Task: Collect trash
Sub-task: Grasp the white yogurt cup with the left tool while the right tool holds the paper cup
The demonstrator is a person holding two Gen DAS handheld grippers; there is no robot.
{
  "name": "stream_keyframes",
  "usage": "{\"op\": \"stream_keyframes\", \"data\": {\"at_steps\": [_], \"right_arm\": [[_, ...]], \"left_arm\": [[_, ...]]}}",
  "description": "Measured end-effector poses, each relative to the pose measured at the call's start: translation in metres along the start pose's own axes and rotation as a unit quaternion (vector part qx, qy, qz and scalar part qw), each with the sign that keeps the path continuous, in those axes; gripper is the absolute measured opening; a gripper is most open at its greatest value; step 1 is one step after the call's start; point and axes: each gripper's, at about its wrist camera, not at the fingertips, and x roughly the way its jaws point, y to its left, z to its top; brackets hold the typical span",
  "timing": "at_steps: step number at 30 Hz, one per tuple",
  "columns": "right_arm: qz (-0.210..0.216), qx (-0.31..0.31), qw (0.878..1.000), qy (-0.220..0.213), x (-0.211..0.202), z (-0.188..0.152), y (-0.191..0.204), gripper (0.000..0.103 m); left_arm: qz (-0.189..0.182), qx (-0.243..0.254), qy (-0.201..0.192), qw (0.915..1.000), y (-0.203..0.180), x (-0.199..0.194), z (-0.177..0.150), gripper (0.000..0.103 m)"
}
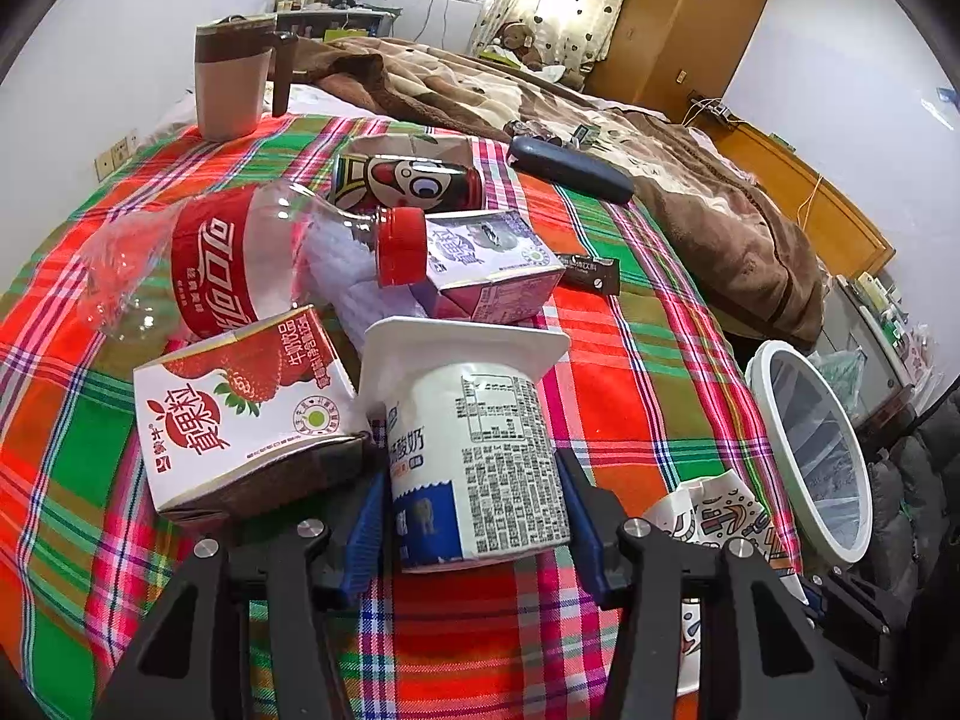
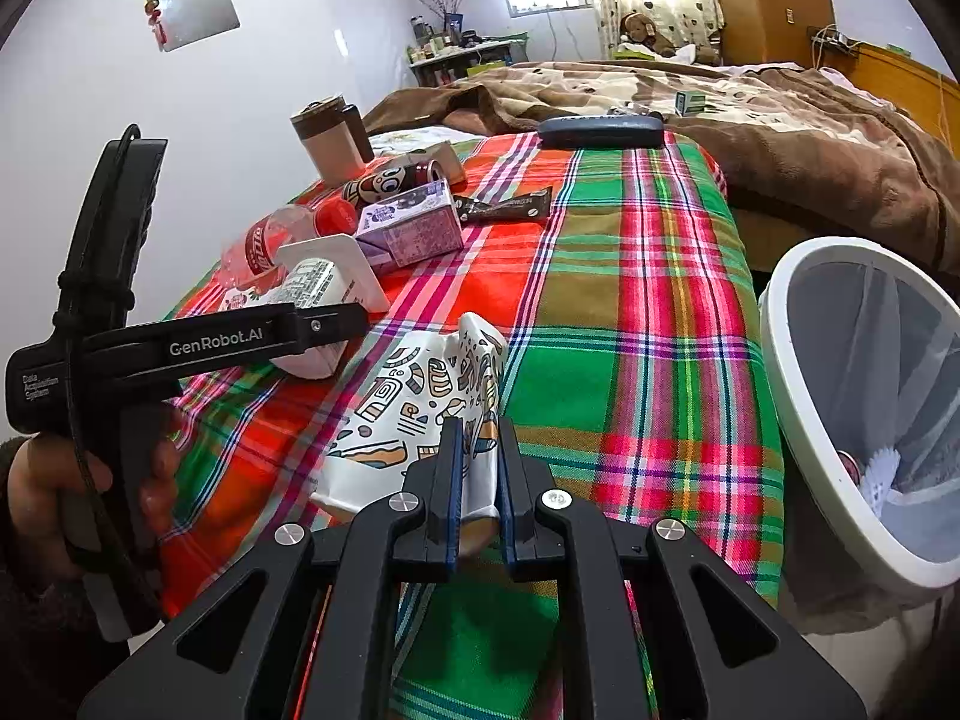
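1. A plaid cloth [image 1: 606, 372] in red, green and pink fills the middle of both views, with a brown blanket [image 1: 690, 192] beyond it toward the upper right.
2. A white bin [image 2: 798, 396] with a clear liner stands at the right edge of the right wrist view, just beside the cloth's edge; some white scraps lie at its bottom.
3. A clear cola bottle [image 1: 204, 264] with a red cap lies on its side in the left centre of the left wrist view.
4. A strawberry milk carton [image 1: 240, 414] lies below the bottle, touching the yogurt cup.
5. The left gripper [image 1: 474, 510] has its blue pads against both sides of a white yogurt cup [image 1: 480, 456], lower centre.
6. The right gripper [image 2: 480, 462], nearly closed, pinches a crumpled patterned paper cup [image 2: 414, 408], lower centre of the right wrist view.
7. A purple carton [image 1: 492, 264] and a cartoon can [image 1: 408, 180] lie above the yogurt cup.
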Motion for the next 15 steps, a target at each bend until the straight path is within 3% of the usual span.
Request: {"op": "stream_keyframes", "data": {"at_steps": [15], "right_arm": [[-0.003, 0.016, 1.000, -0.019, -0.012, 0.001, -0.006, 0.009]], "left_arm": [[0.000, 0.006, -0.016, 0.9999, -0.006, -0.015, -0.004, 0.052]]}}
